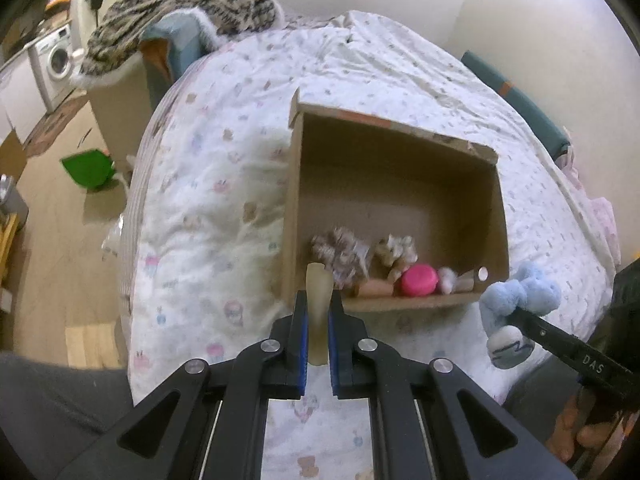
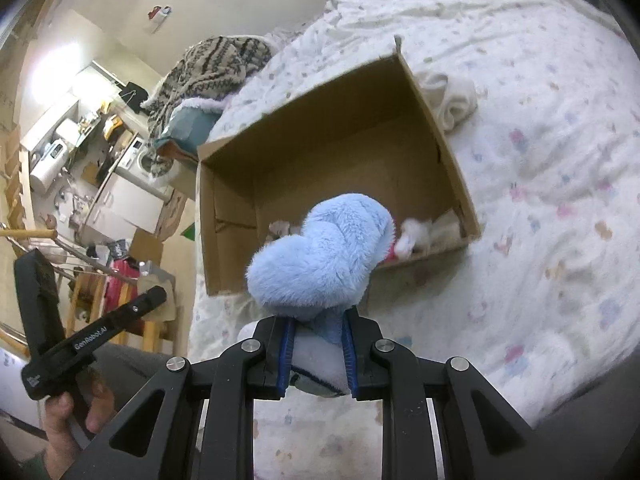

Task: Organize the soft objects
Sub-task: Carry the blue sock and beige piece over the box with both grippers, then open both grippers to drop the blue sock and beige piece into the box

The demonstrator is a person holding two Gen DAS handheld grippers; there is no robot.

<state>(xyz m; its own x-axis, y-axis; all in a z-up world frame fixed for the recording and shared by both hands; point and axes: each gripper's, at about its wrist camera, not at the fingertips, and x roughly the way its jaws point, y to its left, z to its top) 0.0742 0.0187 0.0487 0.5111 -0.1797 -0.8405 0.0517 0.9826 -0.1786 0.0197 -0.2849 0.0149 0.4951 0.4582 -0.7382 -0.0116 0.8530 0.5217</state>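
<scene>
The left gripper is clamping a pale, possibly rubbery strip; the right gripper is squeezing 1 blue plush toy beside the cardboard box's near edge.

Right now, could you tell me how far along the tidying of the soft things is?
Several small soft items already lie in the cardboard box, including a pink round one. In hand: the left gripper clamps a pale strip, the right gripper a blue plush toy. Both remain outside the box.

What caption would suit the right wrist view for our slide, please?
Right gripper holds a blue plush toy before the cardboard box on the bed.
</scene>
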